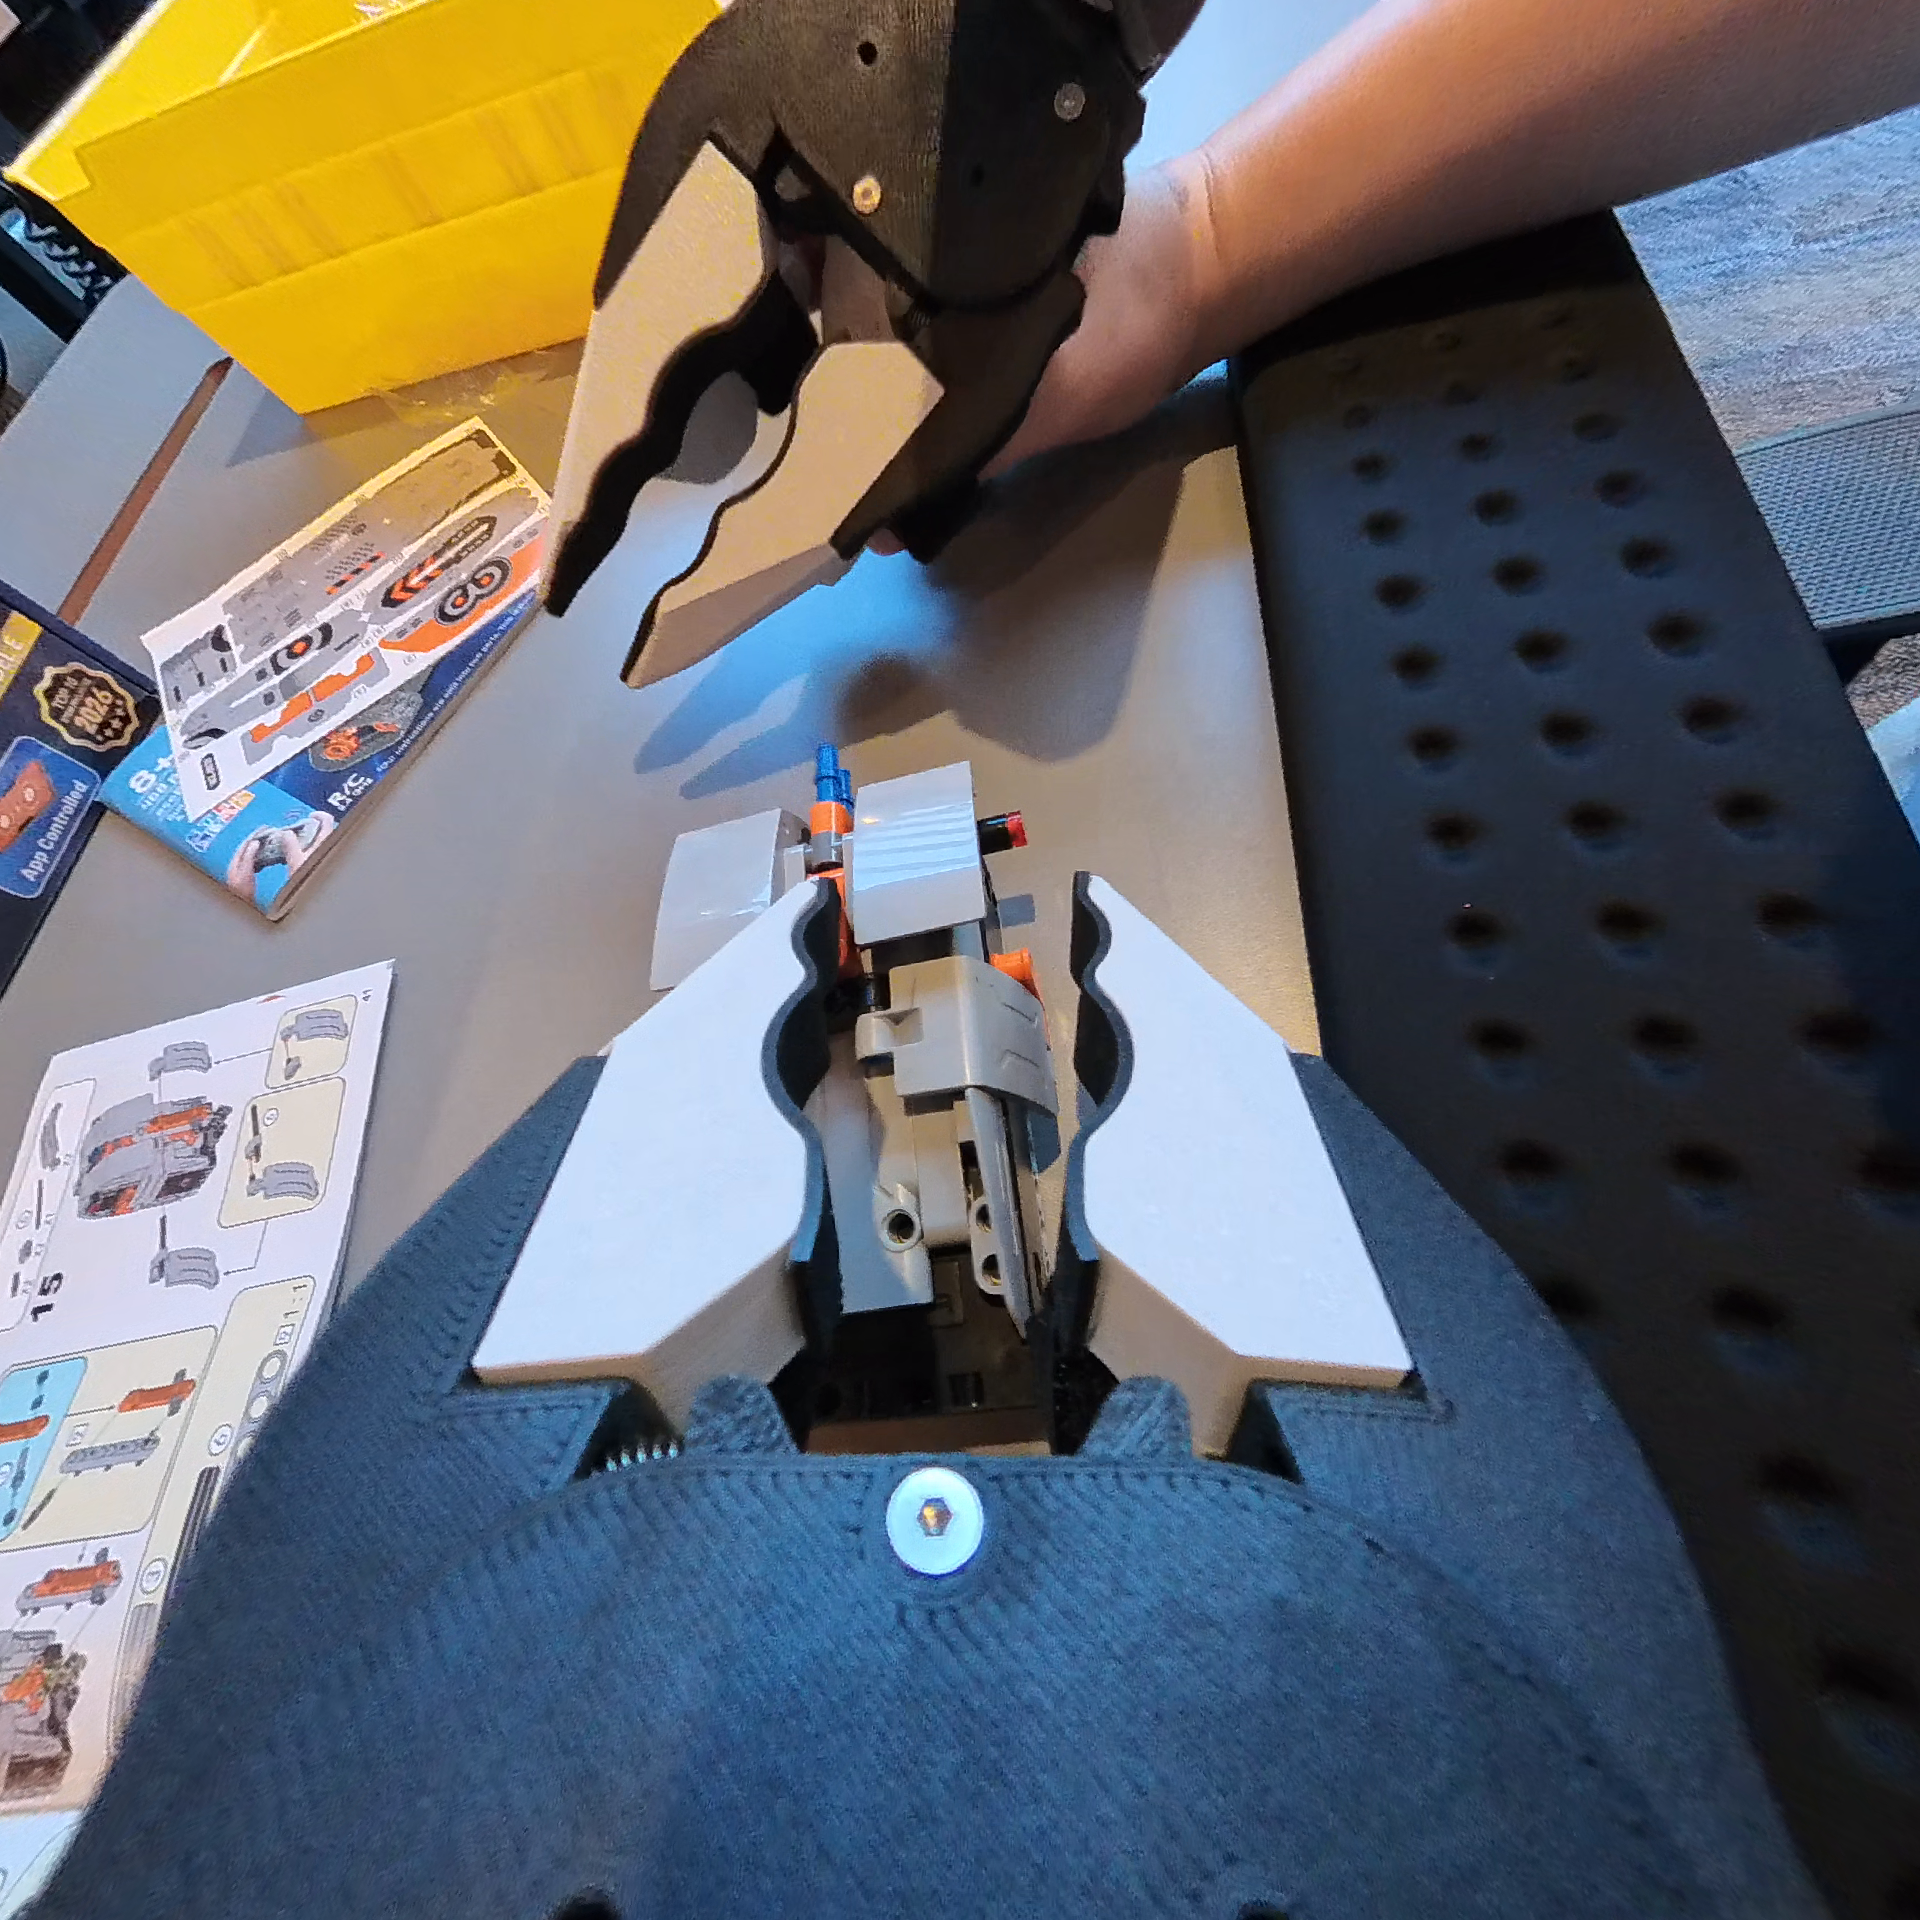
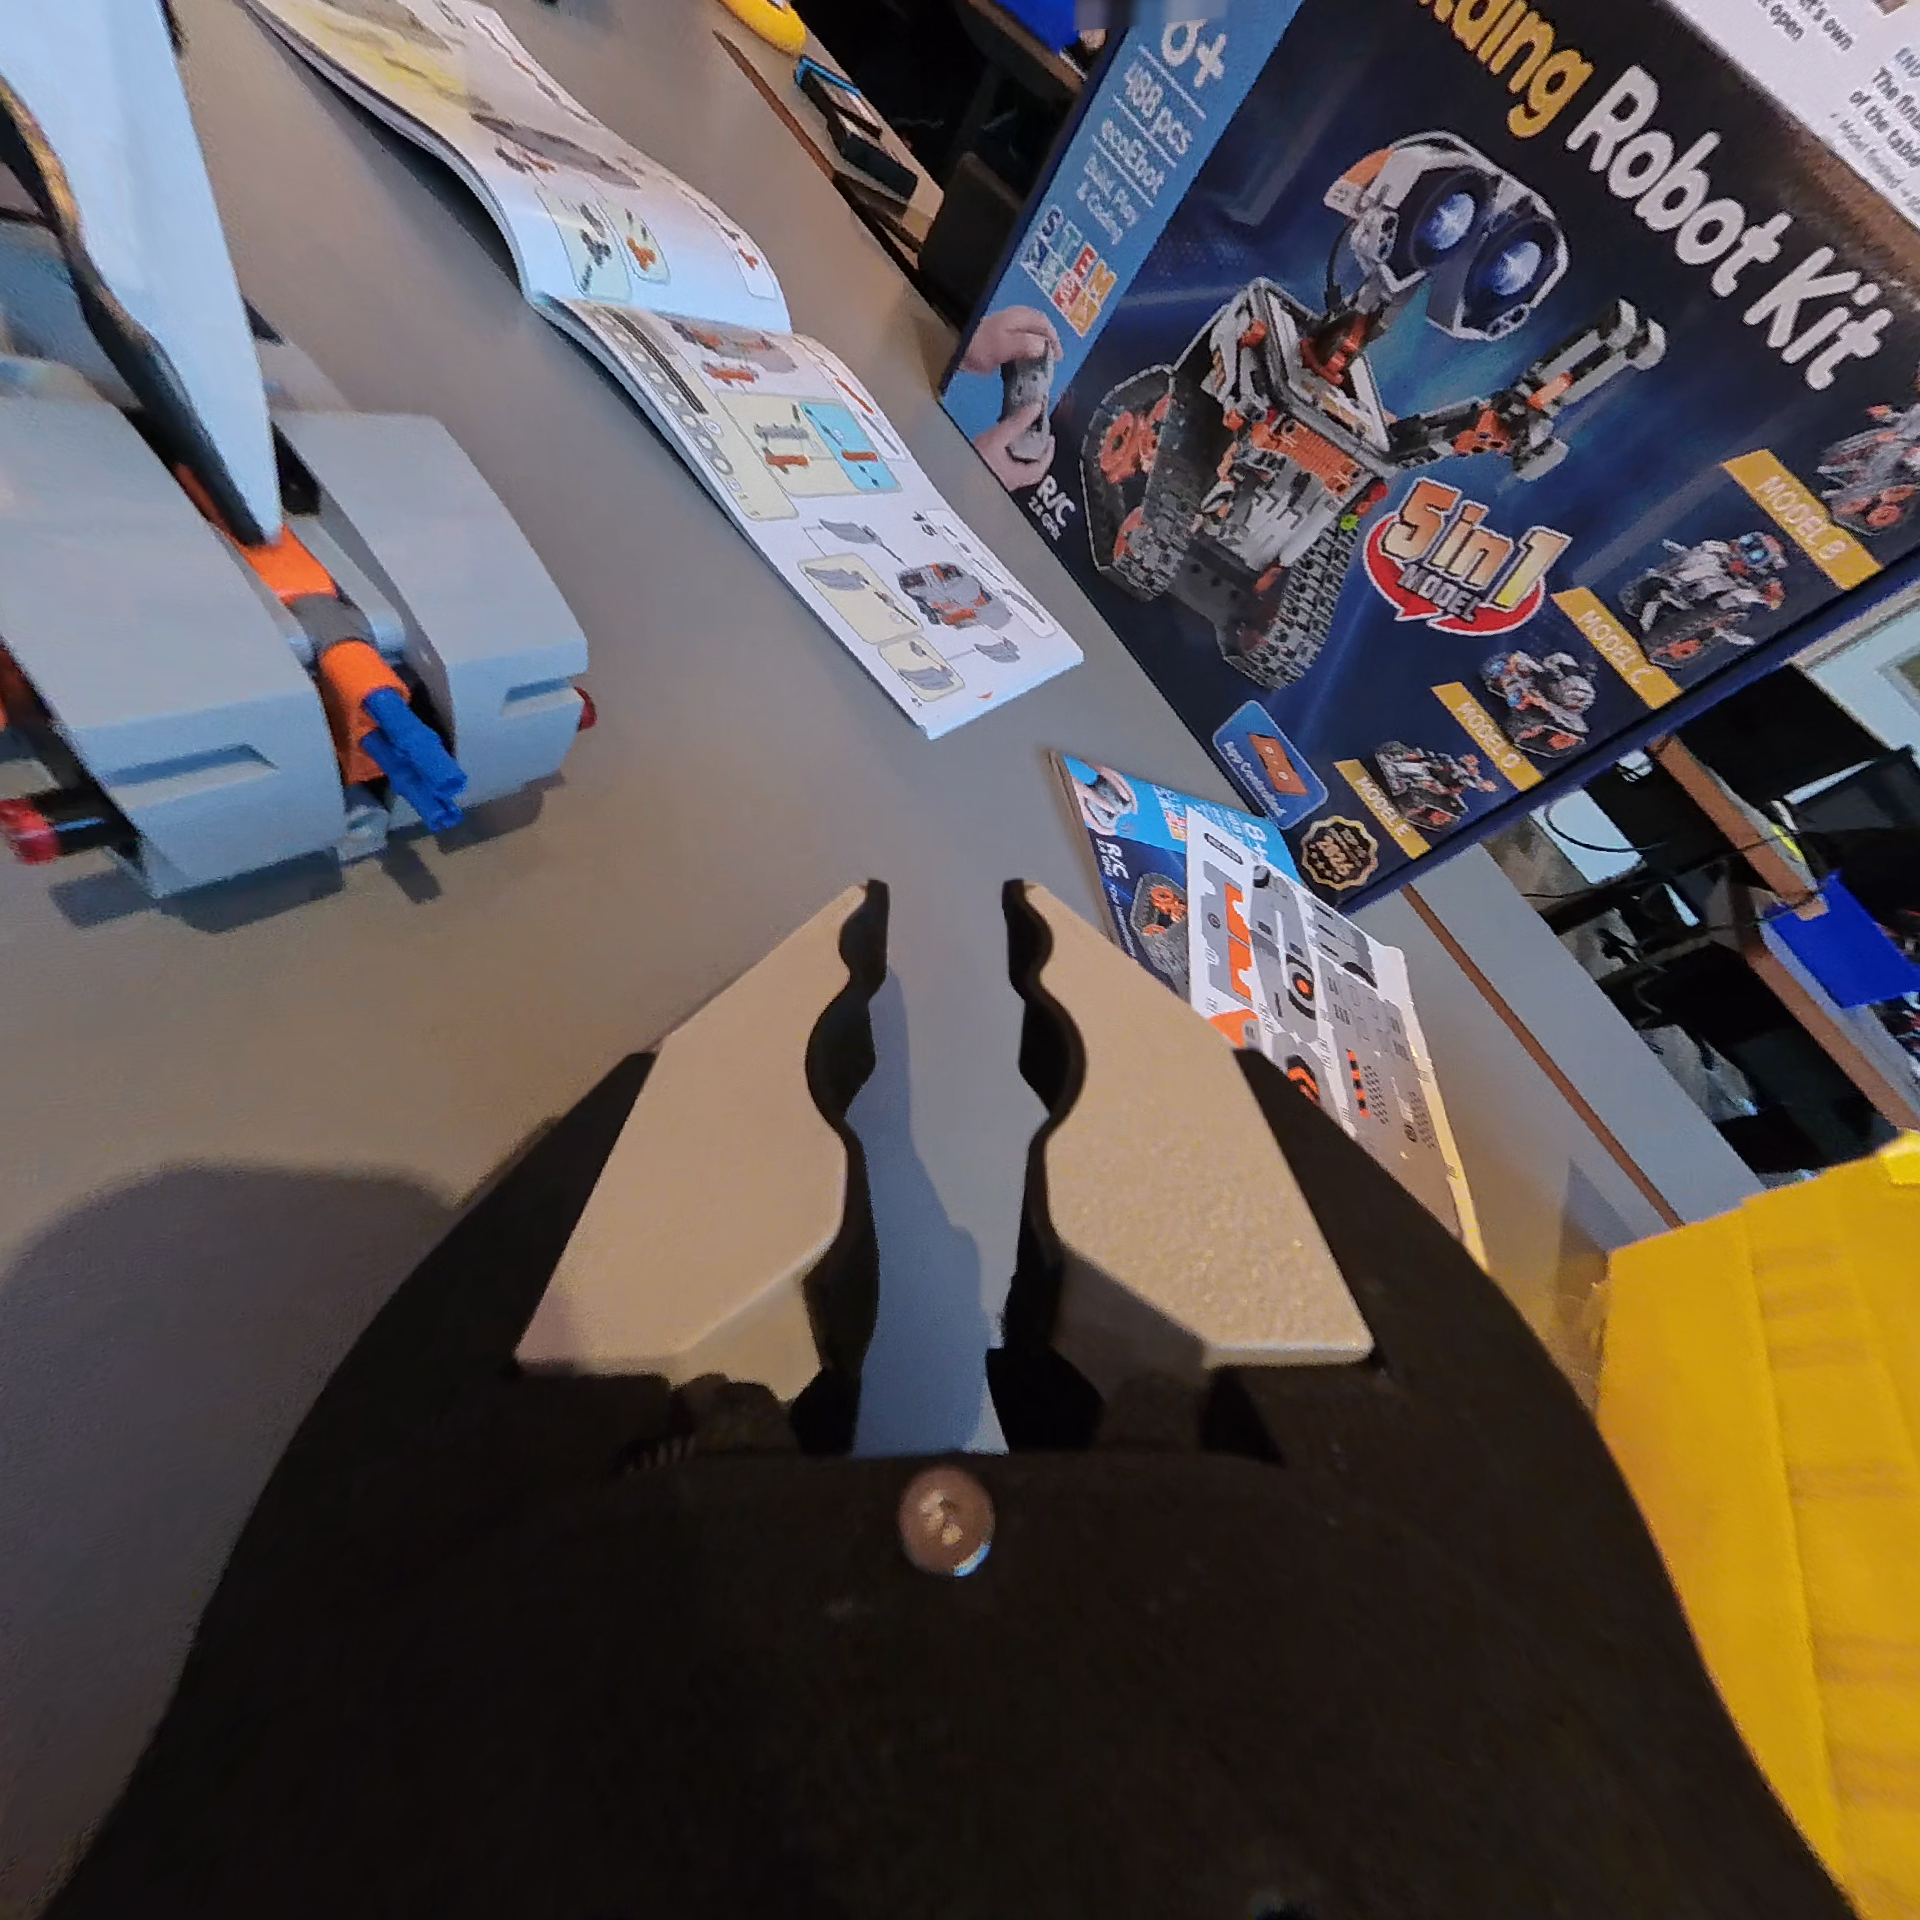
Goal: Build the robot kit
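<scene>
Left wrist view: the left tongs [image 1: 951, 894] are pinching a grey brick-built model [image 1: 940, 1049] with orange, blue and red pins, which sits between their pale fingers [image 1: 686, 1143] and reaches out past the tips. Whether the model's far end touches the grey counter [image 1: 520, 883] cannot be told. Above and beyond the model, the right tongs [image 1: 686, 613] hang in the air, held by a person's hand [image 1: 1132, 312]; they are spread a little with nothing between them. To the left on the counter lie an open instruction booklet [image 1: 197, 1195] and a sticker sheet [image 1: 343, 582] resting on a second, blue-covered booklet [image 1: 223, 821]. A yellow bin [image 1: 353, 197] stands at the far left, and a black perforated panel [image 1: 1558, 831] runs along the right side.

Right wrist view: the right tongs [image 2: 945, 894] are slightly spread and empty, with bare counter [image 2: 727, 831] showing through the gap. The brick-built model [image 2: 239, 644] is at the left, well apart from these tongs, with a pale finger [image 2: 145, 239] of the left tongs against it. The open instruction booklet [image 2: 727, 416] lies beyond. A dark blue kit box [image 2: 1455, 416] stands tilted at the right, the sticker sheet [image 2: 1320, 1018] near its lower corner. The yellow bin [image 2: 1766, 1507] fills the right edge.
</scene>
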Demonstrator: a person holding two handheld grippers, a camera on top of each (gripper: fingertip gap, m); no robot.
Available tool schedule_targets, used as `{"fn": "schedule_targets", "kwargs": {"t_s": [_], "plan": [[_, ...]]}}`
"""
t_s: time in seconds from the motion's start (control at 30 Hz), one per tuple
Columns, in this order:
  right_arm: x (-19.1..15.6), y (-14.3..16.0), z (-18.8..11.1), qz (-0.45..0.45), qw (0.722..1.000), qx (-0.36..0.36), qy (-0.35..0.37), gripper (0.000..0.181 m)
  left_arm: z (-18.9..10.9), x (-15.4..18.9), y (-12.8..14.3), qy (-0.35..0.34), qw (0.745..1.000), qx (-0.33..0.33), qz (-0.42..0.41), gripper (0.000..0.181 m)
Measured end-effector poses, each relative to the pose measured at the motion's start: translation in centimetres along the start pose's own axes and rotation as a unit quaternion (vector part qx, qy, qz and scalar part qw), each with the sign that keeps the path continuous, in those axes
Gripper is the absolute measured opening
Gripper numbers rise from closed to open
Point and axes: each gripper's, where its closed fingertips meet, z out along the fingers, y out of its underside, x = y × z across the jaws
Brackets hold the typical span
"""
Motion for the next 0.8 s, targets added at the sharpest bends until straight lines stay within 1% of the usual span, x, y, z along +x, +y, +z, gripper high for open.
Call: {"fn": "schedule_targets", "kwargs": {"t_s": [0.27,0.5,0.63,0.8], "plan": [[1.3,1.7,0.4,-0.037,0.997,-0.044,0.048,0.016,0.0,-0.1,-0.1,0.011,1.000,0.003,-0.010,0.044],[1.1,2.6,1.1,-0.072,0.993,-0.078,0.057,0.013,0.0,0.2,0.0,0.013,1.000,-0.003,-0.005,0.049],[1.4,2.5,1.0,-0.063,0.993,-0.076,0.065,0.013,0.0,0.0,0.0,0.011,1.000,0.000,-0.009,0.046],[2.4,1.9,0.4,-0.023,0.995,-0.053,0.077,0.013,-0.1,0.0,-0.1,0.013,1.000,0.003,-0.017,0.046]]}}
